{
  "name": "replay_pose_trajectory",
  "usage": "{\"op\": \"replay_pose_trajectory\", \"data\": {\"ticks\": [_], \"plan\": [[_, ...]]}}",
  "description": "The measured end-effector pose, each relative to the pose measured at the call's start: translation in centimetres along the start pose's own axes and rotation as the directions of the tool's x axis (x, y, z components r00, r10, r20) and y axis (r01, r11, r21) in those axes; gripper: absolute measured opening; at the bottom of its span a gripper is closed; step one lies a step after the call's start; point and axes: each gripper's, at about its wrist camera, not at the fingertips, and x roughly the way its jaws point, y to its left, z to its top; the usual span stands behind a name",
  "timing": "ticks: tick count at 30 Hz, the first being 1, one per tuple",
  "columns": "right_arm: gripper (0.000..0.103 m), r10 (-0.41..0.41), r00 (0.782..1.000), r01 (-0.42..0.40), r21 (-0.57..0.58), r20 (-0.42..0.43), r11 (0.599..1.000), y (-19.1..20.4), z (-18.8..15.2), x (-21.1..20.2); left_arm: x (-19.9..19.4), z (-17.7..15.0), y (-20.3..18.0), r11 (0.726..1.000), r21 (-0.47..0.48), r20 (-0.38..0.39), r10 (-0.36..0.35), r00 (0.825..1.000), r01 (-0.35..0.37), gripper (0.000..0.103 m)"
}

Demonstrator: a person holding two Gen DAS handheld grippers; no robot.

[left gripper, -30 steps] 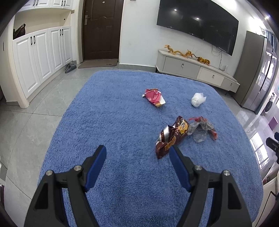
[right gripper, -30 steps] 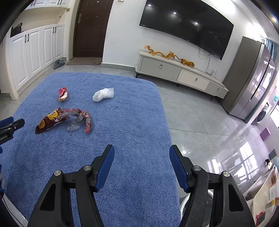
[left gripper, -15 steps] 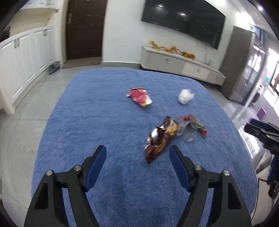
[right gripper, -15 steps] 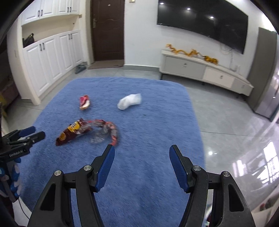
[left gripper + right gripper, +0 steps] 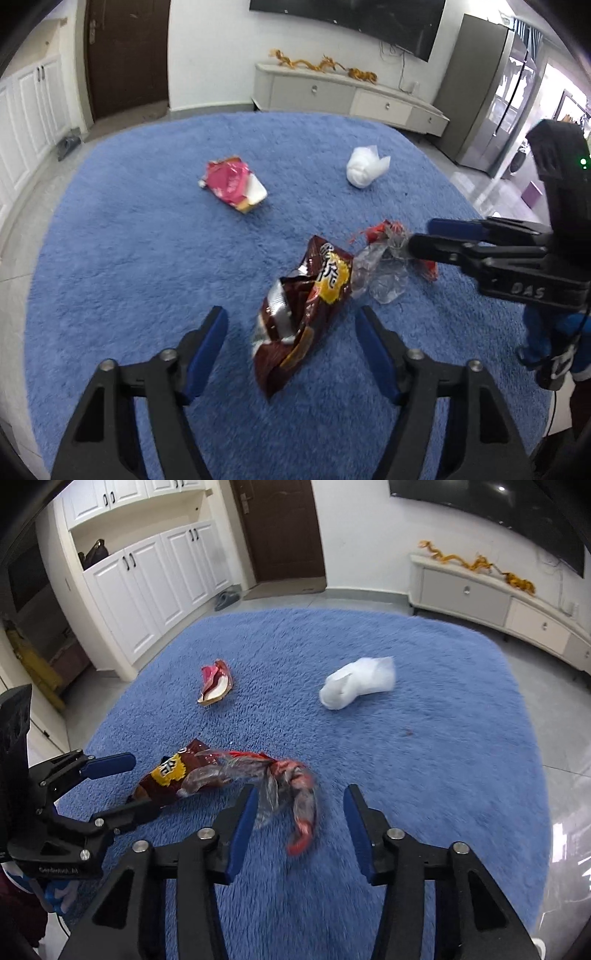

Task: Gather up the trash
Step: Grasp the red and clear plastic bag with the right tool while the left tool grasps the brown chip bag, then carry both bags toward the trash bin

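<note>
Several pieces of trash lie on a blue rug [image 5: 129, 258]. A dark red chip bag [image 5: 303, 310] [image 5: 170, 775] lies between the fingers of my open left gripper [image 5: 291, 325]. A clear and red plastic wrapper [image 5: 384, 262] [image 5: 288, 786] lies beside it, between the fingers of my open right gripper [image 5: 299, 805]. A pink wrapper [image 5: 232, 184] [image 5: 214, 681] and a crumpled white tissue [image 5: 365, 168] [image 5: 354, 685] lie farther back. Each gripper shows in the other's view: the right [image 5: 421, 240], the left [image 5: 118, 790].
A white cabinet wall [image 5: 147, 587] and a dark door [image 5: 125, 55] stand at the back left. A low TV cabinet [image 5: 351, 96] stands behind the rug, a grey fridge [image 5: 487, 92] at the right. Tiled floor [image 5: 554, 738] surrounds the rug.
Both grippers have moved in and down toward the rug. The left now straddles the chip bag and the right straddles the plastic wrapper. Both stayed open.
</note>
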Motion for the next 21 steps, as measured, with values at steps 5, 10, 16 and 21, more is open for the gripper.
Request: {"op": "replay_pose_trajectory", "data": {"ticks": [5,10,16,21], "plan": [[0.028,0.022,0.999,-0.021,0.013,-0.044,1.0,-0.2,0.3,2.7,1.4,0.3,-0.4,0.999,0.037,-0.024,0.001,1.0,0.0,0.048],[0.016,0.059,0.998,-0.059,0.016,0.001,0.998,-0.2,-0.3,1.5,0.2,-0.1,-1.1,0.998,0.066,0.004,-0.019,1.0,0.019,0.034],[0.015,0.056,0.993,-0.065,0.079,0.102,0.995,-1.3,-1.7,-3.7,-3.4,-0.5,-2.2,0.996,0.081,0.069,-0.032,0.997,0.027,0.031],[0.015,0.008,0.98,-0.041,0.167,0.198,0.985,-3.1,-4.1,-9.5,-6.5,-0.7,-4.1,0.993,0.116,0.122,-0.052,0.991,0.038,0.029]]}}
